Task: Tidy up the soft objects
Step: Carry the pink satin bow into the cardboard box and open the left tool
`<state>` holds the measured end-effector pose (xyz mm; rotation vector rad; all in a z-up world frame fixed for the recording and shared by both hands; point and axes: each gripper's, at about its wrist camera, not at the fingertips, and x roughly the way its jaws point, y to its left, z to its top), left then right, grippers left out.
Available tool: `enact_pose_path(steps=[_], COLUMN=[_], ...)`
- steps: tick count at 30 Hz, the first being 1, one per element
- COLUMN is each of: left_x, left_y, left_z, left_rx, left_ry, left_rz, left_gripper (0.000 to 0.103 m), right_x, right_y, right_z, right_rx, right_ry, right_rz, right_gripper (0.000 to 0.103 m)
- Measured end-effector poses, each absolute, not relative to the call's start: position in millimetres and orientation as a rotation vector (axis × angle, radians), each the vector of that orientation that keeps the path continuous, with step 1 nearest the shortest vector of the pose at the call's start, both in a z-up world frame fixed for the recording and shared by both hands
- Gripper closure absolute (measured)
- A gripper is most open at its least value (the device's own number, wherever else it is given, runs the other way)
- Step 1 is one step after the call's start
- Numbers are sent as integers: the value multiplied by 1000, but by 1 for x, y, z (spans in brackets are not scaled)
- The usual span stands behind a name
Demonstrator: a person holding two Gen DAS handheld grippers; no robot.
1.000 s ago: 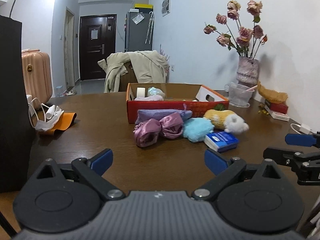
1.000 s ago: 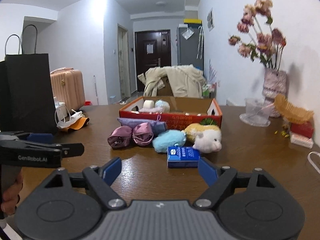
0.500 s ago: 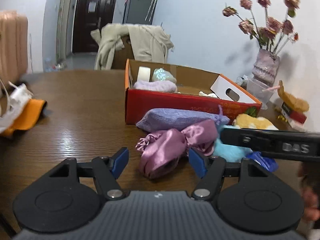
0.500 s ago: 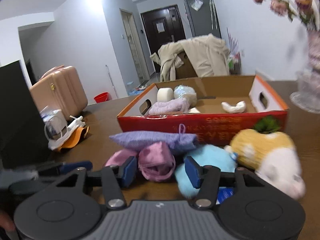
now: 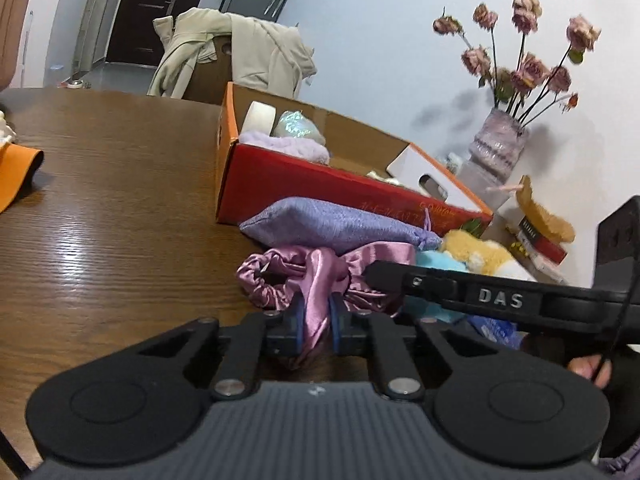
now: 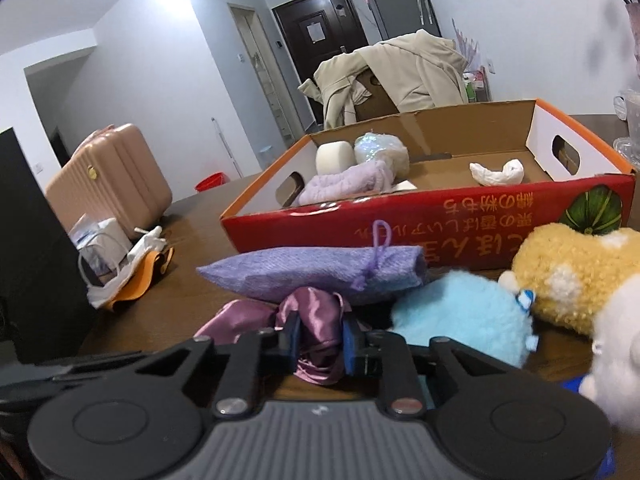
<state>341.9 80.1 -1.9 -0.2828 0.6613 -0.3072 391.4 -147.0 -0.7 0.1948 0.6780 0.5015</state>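
A crumpled pink satin cloth (image 5: 280, 276) lies on the brown table in front of a red cardboard box (image 5: 320, 184). My left gripper (image 5: 316, 322) is shut on one fold of the cloth. My right gripper (image 6: 320, 336) has another bunch of the satin cloth (image 6: 316, 312) between its pads, and its jaws are closing onto it. A purple drawstring pouch (image 6: 316, 272) lies just behind the cloth. A blue plush (image 6: 460, 312) and a yellow-and-white plush (image 6: 572, 276) lie to the right. The box (image 6: 440, 216) holds a lilac towel (image 6: 344, 188) and a few small items.
A vase of dried roses (image 5: 500, 148) stands at the back right by the wall. A black bag (image 6: 32, 240), a pile of white masks on an orange item (image 6: 120, 268) and a pink suitcase (image 6: 108, 184) are to the left. A coat-draped chair (image 5: 232, 56) is behind the box.
Both grippers came forward and down from the near table edge to the pink satin cloth. Their jaws went from wide open to closed around the fabric.
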Motion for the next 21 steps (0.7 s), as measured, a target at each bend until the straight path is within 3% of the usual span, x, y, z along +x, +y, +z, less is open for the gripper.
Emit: enact_pose_path(steps=[21], left_x=[176], left_y=[14], left_z=[90], left_rx=[-173], left_ry=[505], left_rz=[-450], left_gripper=[91], right_x=[194], right_y=[-219], right_z=[85], right_rx=[170], right_ry=[456], right_rz=[468], right_gripper=[86])
